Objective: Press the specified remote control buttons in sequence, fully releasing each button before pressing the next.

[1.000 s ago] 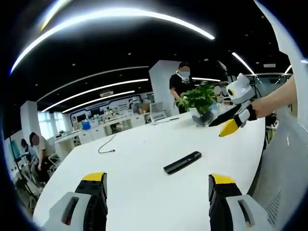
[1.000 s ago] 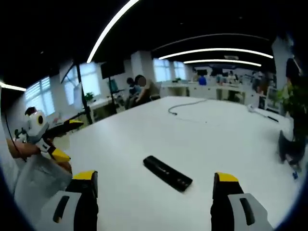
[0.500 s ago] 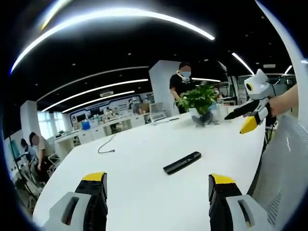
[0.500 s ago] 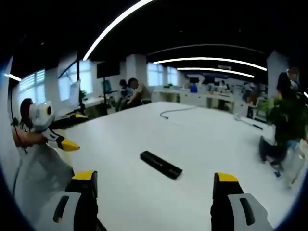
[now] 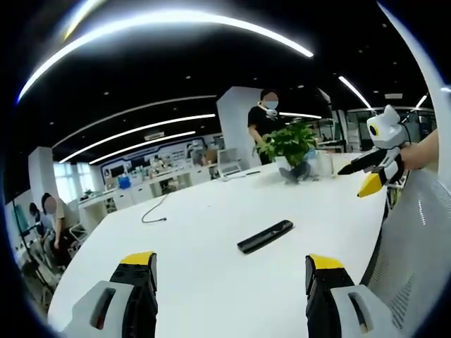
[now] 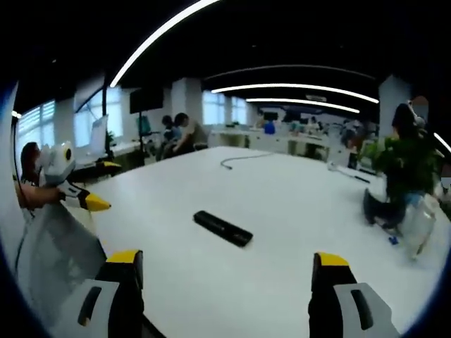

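Unlabelled black remote (image 5: 265, 236) on table (image 5: 204, 274)

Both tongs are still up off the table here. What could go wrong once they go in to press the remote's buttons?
1. The remote lies loose on the smooth white table, nothing pinning it; a press may skid or tip it.
2. Both left tongs and right tongs are open and wide; a jaw tip could catch neighbouring buttons.
3. The potted plant stands near the right tongs' approach.
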The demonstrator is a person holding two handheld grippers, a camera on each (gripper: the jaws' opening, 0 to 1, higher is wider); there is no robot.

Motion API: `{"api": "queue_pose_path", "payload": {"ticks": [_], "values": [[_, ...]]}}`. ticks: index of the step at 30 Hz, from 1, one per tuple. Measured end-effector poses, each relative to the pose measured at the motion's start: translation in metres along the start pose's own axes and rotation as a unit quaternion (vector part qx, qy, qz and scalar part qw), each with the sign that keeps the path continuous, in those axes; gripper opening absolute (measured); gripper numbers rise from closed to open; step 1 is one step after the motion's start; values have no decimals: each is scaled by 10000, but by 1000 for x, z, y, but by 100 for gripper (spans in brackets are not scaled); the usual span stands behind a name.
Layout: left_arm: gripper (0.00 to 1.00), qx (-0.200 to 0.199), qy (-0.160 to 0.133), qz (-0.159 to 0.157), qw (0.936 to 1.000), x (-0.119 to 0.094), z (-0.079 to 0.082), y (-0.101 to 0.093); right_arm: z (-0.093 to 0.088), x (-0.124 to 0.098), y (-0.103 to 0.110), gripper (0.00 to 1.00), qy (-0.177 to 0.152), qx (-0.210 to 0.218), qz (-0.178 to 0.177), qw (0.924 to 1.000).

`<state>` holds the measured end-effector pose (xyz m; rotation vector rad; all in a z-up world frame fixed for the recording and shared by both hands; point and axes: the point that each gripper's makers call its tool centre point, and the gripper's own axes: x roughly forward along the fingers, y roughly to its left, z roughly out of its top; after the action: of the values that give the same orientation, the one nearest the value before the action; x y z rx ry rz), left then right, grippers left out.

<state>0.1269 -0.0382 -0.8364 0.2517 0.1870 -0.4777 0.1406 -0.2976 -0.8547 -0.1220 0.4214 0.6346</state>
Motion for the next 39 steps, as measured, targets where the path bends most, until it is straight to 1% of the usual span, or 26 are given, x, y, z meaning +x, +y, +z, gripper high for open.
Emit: {"api": "queue_pose_path", "payload": {"ticks": [3, 12, 19, 34, 39], "values": [[90, -41, 9, 32, 10000, 0, -1, 1, -5, 0, -2, 98, 87, 219, 52, 9997], [90, -50, 32, 45, 10000, 1, -1, 1, -4, -2, -4, 98, 65, 171, -36, 9998], [90, -137, 38, 188, 9997, -1, -3, 8, -6, -1, -2, 97, 131, 110, -20, 9999], [90, -122, 128, 40, 9998, 1, -6, 1, -4, -3, -7, 96, 56, 249, -85, 9996], [90, -154, 119, 71, 9998, 1, -6, 2, -6, 0, -5, 95, 117, 196, 1, 9997]]}}
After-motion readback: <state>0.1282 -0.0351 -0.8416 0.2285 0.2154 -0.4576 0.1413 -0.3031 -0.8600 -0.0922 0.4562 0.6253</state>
